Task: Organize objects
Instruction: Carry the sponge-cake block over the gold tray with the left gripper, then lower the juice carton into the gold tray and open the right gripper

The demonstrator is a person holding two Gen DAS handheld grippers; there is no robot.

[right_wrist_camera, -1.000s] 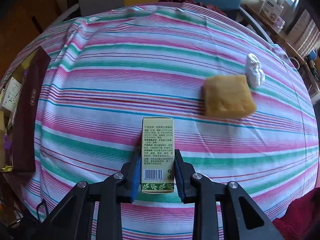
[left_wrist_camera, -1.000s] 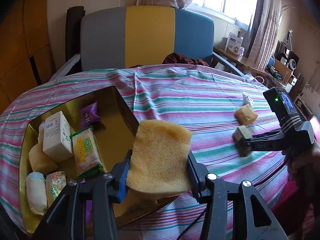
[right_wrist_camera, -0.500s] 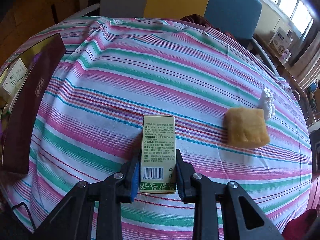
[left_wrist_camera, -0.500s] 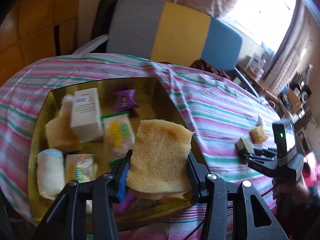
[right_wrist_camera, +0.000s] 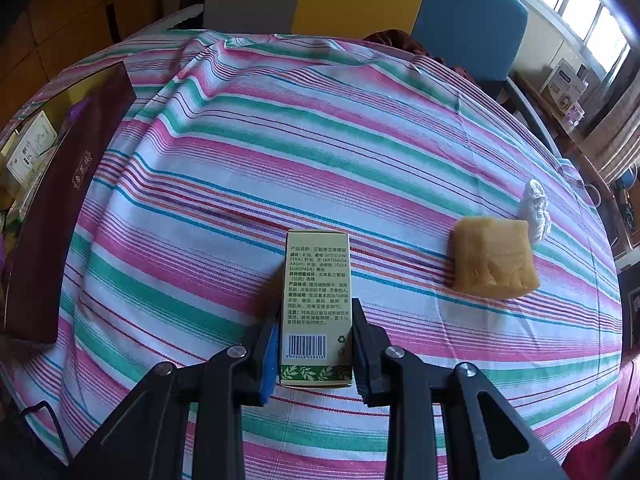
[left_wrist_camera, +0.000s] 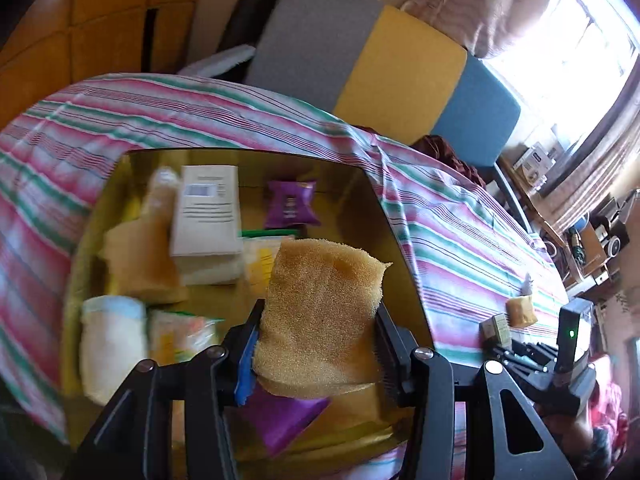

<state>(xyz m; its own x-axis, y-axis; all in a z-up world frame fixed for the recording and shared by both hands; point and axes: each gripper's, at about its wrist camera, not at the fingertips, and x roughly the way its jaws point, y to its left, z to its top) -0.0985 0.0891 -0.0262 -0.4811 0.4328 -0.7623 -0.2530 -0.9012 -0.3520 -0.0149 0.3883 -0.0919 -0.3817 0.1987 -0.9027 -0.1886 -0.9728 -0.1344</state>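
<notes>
Striped tablecloth [right_wrist_camera: 320, 140]; left gripper [left_wrist_camera: 316, 344] clamps sponge [left_wrist_camera: 320, 312] above crowded gold box [left_wrist_camera: 400, 248]; right gripper [right_wrist_camera: 314, 348] clamps green carton [right_wrist_camera: 316, 304]

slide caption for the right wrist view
Right gripper shut on a green box over the striped cloth, sponge nearby.

Daylight from window [left_wrist_camera: 576, 36], upper right, blown out to glare. Left wrist view motion-blurred; right wrist view sharp. Fisheye bending, dark vignette at edges.
</notes>
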